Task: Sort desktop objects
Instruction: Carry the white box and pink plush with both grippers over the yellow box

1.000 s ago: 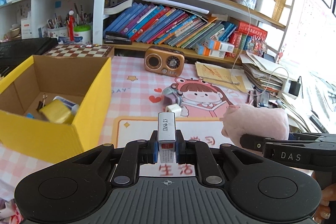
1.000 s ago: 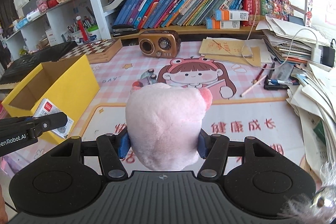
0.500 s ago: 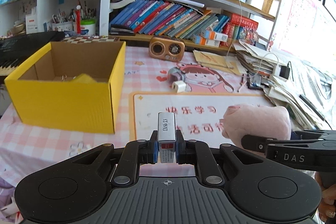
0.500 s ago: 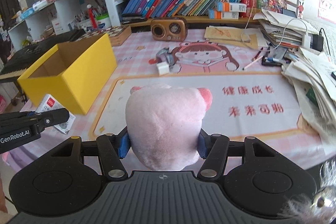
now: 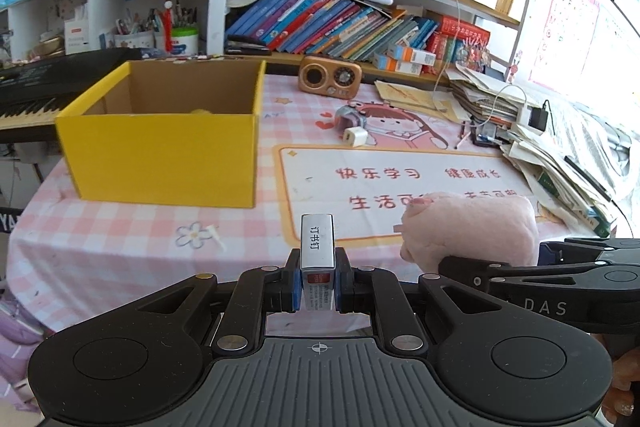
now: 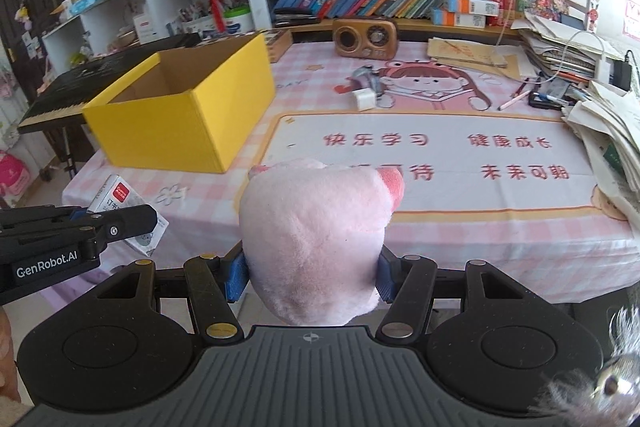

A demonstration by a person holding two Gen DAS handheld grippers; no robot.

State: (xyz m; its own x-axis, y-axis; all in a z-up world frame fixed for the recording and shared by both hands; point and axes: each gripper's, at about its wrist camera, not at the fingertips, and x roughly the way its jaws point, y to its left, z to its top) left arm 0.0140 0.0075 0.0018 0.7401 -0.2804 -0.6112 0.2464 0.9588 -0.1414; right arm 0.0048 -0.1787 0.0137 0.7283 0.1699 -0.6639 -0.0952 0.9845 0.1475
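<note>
My left gripper (image 5: 317, 287) is shut on a small white box of staples (image 5: 317, 251), held in the air before the table's near edge; the box also shows in the right wrist view (image 6: 120, 201). My right gripper (image 6: 310, 275) is shut on a pink plush pig (image 6: 316, 231), also held off the table's front; the pig shows in the left wrist view (image 5: 468, 229) to the right of the staples. An open yellow cardboard box (image 5: 160, 143) (image 6: 188, 107) stands on the table's left side, far ahead of both grippers.
A white charger cube (image 5: 355, 137) (image 6: 365, 99) and a grey tape dispenser (image 5: 350, 115) lie mid-table. A brown radio (image 6: 366, 37) stands at the back. Stacks of paper (image 6: 608, 131) crowd the right side. A keyboard (image 6: 80, 83) sits left of the table. Bookshelves rise behind.
Both grippers have pulled back from over the table to beyond its near edge, each keeping its load. The yellow box and the table items now look farther away.
</note>
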